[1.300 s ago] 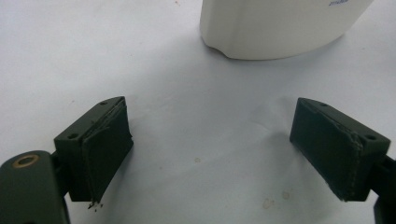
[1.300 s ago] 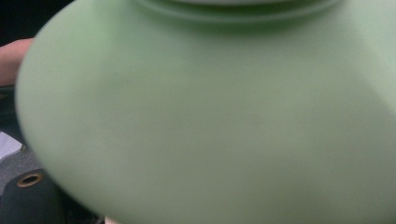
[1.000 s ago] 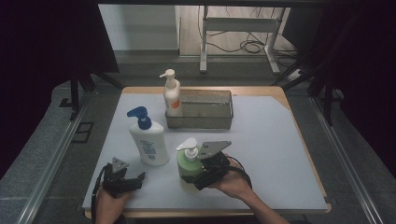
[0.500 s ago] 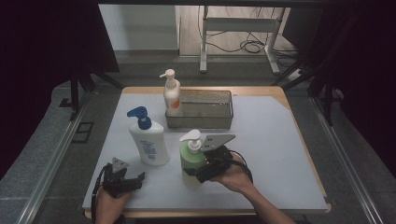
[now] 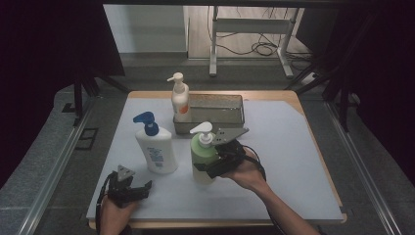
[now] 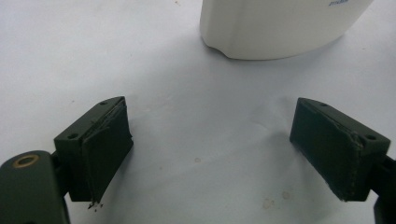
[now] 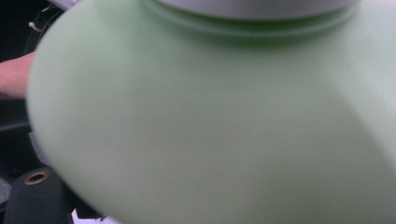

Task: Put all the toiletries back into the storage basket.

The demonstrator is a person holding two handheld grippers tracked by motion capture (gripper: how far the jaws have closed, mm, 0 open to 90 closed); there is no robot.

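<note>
Gripping the pale green plastic pump bottle with the white dispenser head (image 5: 203, 155), the right claw (image 5: 211, 165) was clenched on the bottle's body from its three o'clock side, the wide green shoulder pressed close against the claw's camera in the right gripper view (image 7: 210, 121). The bottle stood upright near the middle of the desk (image 5: 288, 147), at about five o'clock of the clear rectangular plastic bin (image 5: 211, 113) and three o'clock of the white pump bottle with the blue head (image 5: 155, 147). A slimmer white bottle with an orange label (image 5: 179, 98) stood touching the bin's nine o'clock end.

The left claw (image 5: 131, 190) rested released on the desk at seven o'clock of the blue-headed bottle, its jaws wide apart with nothing between them, the white base of that bottle (image 6: 275, 28) just ahead.

The step in hand looked like carrying the green bottle, probably toward the bin. The next move would call for lifting it high enough to clear the near wall, keeping it upright, then lowering it inside before letting go.
</note>
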